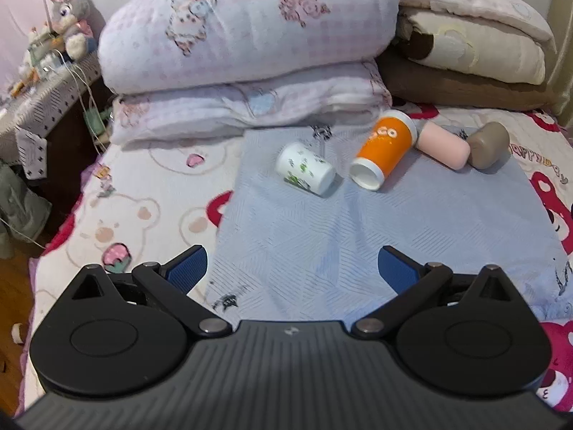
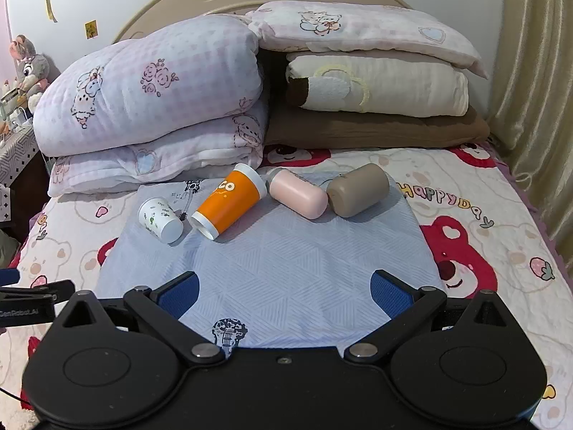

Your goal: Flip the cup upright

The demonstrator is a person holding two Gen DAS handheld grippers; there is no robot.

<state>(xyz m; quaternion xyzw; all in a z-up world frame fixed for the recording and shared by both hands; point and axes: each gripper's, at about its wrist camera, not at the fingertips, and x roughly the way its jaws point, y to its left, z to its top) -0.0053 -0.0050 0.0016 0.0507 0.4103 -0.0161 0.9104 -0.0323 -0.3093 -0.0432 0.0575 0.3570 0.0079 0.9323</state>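
Observation:
Several cups lie on their sides on a light blue mat (image 1: 358, 236) (image 2: 286, 261) on the bed. From left to right: a small white cup with green print (image 1: 305, 169) (image 2: 160, 219), an orange cup with white rims (image 1: 383, 148) (image 2: 229, 206), a pink cup (image 1: 444, 145) (image 2: 298, 194) and a brown cup (image 1: 489, 145) (image 2: 358, 194). My left gripper (image 1: 292, 268) is open and empty, well short of the cups. My right gripper (image 2: 284, 292) is open and empty, also short of them.
Folded pink quilts (image 1: 243, 46) (image 2: 154, 107) and stacked pillows (image 2: 372, 82) lie behind the cups. A bedside table (image 1: 46, 93) with a plush rabbit (image 1: 68, 18) stands at the left. The left gripper's edge (image 2: 32, 304) shows in the right wrist view.

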